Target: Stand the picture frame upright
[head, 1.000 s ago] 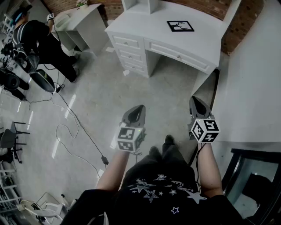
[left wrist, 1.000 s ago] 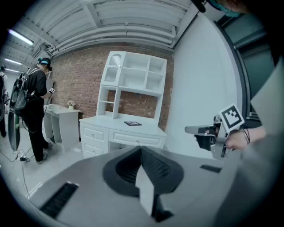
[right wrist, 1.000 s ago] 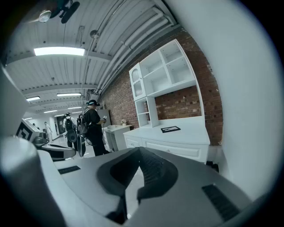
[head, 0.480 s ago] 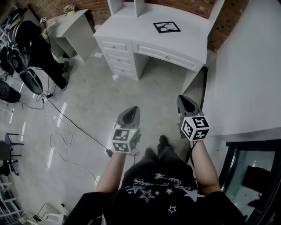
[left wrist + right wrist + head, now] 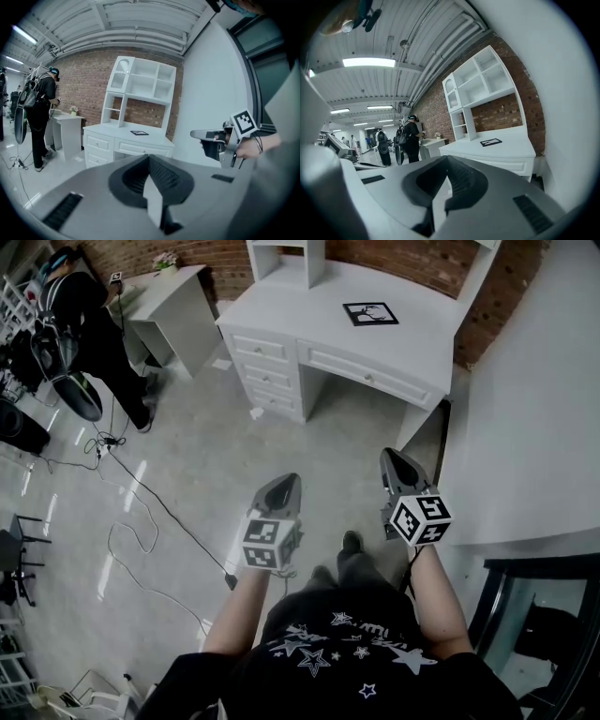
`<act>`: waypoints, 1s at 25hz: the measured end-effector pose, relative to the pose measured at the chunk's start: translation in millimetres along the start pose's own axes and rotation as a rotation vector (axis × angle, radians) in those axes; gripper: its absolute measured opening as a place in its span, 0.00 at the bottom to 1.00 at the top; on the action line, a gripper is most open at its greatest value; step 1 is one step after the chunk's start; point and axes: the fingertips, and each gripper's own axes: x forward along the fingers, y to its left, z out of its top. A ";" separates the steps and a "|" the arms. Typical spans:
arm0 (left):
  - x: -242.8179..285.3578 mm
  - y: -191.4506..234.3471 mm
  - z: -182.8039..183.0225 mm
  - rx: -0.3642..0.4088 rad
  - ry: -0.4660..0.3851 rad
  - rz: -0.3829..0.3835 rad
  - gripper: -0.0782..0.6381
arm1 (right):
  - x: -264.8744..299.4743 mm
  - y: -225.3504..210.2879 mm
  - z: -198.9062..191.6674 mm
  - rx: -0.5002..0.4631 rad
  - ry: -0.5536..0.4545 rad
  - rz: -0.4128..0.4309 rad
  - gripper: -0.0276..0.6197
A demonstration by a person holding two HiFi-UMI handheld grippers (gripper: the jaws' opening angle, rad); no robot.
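Approach stage, basically: nothing has been touched yet. The left gripper [image 5: 281,486] and right gripper [image 5: 398,465] are both held out in mid-air with their fingers pinched fully together and nothing between them. The picture frame [image 5: 370,313] is well ahead of both sets of fingertips, lying flat and face up on the white desk [image 5: 309,296], a bit more in line with the right fingers than the left. It looks only slightly longer than it is wide, and I'd say its long side runs roughly along the desk's front edge, with the face pointing straight at the ceiling. My read is the next move means closing the gap to the desk, spreading at least one pair of fingers, and getting a pad under or onto one edge, since a flat frame gives nothing to pinch from above. Then tip it up onto its bottom edge. Can't tell from here if it has a back stand.
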 end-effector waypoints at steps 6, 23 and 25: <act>7.2 11.5 5.5 -0.002 -0.003 0.013 0.13 | 16.3 -3.3 -4.9 0.008 0.013 0.000 0.07; 78.9 66.2 24.4 -0.016 0.034 0.105 0.13 | 124.9 -72.8 -13.7 0.049 0.090 -0.015 0.07; 94.3 71.3 28.6 -0.021 0.053 0.111 0.13 | 140.8 -85.1 -12.3 0.063 0.095 -0.018 0.07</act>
